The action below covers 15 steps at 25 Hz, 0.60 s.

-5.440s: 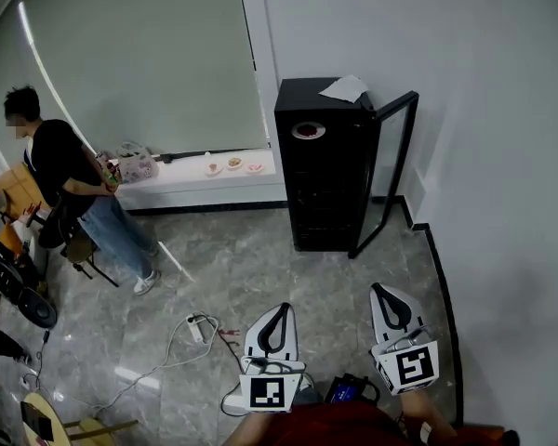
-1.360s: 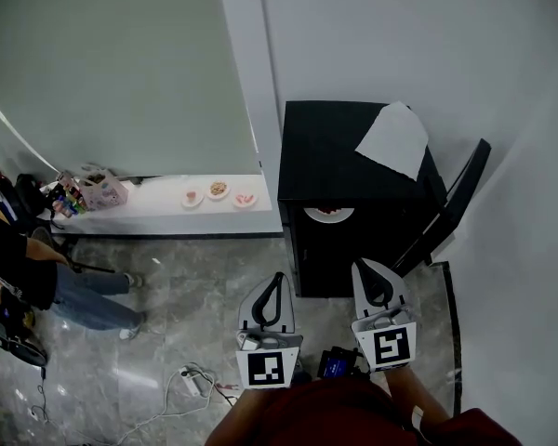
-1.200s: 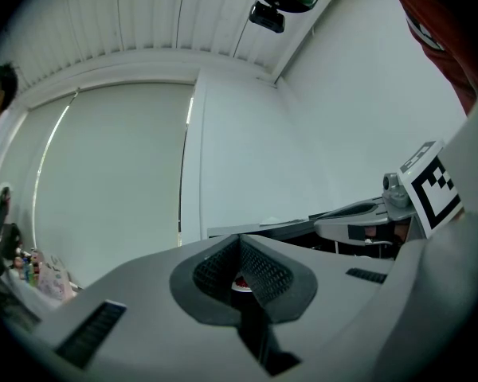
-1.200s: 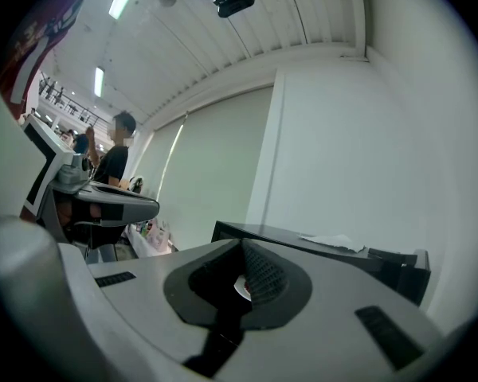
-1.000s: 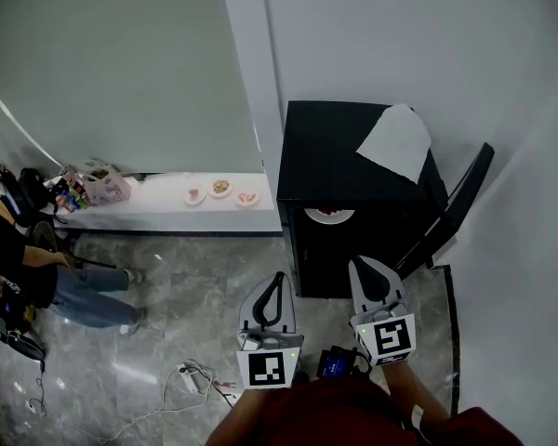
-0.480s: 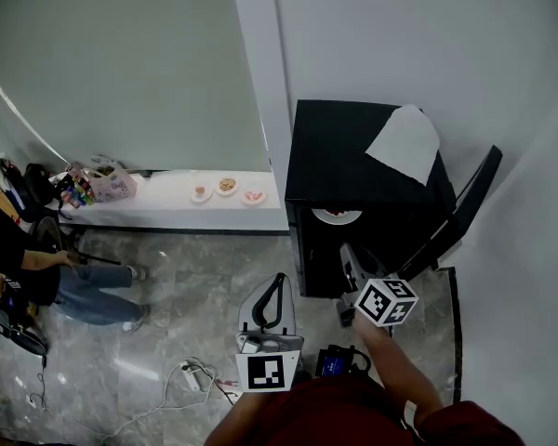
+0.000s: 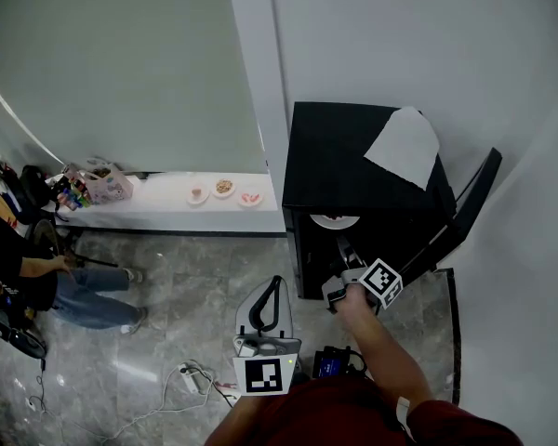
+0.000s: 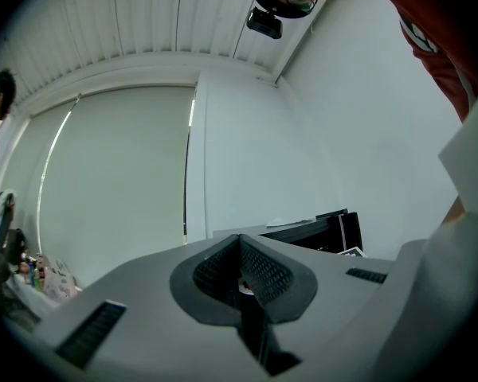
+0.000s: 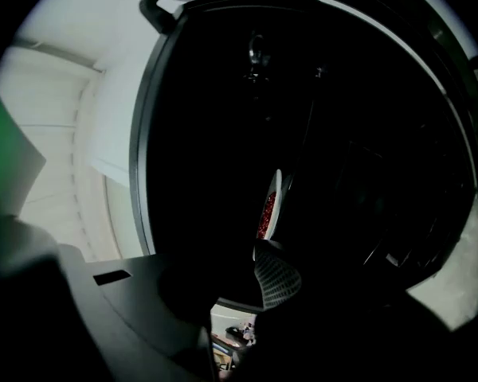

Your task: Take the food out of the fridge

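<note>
Right claw [image 7: 340,247] has reached in; plate [image 7: 335,220] seemingly just ahead.

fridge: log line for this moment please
phase: reach | right tool: at open fridge, near food plate, jaws unclear | left tool: shut, empty

Soft, even light fills the head view: the pale wall [image 7: 400,35] and blind [image 7: 121,63] glow without hard shadows, the floor [image 7: 167,314] carries a faint sheen, and the black fridge [image 7: 353,170] sinks into one flat dark mass. Straight lines bow toward the edges. The left gripper view is bright and washed out, with the left claw [image 8: 240,265] soft near the lens. The right gripper view is very dim and black-vignetted. There only the plate [image 9: 272,201] catches light, beside an overexposed strip at far left.
</note>
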{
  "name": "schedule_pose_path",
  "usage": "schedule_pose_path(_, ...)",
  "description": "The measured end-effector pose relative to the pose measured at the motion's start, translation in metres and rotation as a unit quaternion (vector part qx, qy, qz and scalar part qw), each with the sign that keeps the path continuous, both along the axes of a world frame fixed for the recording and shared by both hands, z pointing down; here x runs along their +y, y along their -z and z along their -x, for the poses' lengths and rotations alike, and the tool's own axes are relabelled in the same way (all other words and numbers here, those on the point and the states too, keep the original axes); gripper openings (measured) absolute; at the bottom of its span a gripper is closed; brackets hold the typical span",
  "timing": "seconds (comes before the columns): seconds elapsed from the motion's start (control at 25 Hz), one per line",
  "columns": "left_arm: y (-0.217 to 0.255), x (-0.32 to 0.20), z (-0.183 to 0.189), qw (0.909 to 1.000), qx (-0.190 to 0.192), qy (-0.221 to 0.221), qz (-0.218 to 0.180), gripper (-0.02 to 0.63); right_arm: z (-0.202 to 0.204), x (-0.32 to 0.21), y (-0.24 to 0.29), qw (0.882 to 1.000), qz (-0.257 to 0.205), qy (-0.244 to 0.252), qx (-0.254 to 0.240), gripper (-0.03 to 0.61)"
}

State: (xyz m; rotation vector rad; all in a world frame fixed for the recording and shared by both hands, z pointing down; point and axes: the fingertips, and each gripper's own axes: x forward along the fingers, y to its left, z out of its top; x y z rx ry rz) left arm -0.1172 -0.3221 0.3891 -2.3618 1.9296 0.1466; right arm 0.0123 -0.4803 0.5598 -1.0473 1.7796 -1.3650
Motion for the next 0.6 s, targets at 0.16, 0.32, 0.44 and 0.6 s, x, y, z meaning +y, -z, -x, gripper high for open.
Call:
schedule_pose_path(0.16,-0.002,-0.002,0.003,1.0000,-0.001,0.004,0.005,0.015,-0.003,-0.015,-0.012,0.999,0.016,-0.016,-0.039,0.080)
schedule_pose_path(0.32,-0.004,-0.004,0.004,0.9999,-0.003,0.007,0.007,0.014,-0.005,-0.031,-0.022,0.998,0.028,-0.028,-0.050,0.081)
schedule_pose_path(0.44,-0.007,-0.006,0.005,0.9999,-0.006,0.009,0.012,0.014,-0.004,-0.038,-0.024,0.998,0.032,-0.032,-0.052,0.080)
schedule_pose_path(0.6,-0.008,-0.005,0.006,0.9998,-0.008,0.010,0.012,0.015,-0.005,-0.044,-0.027,0.997,0.036,-0.040,-0.060,0.080)
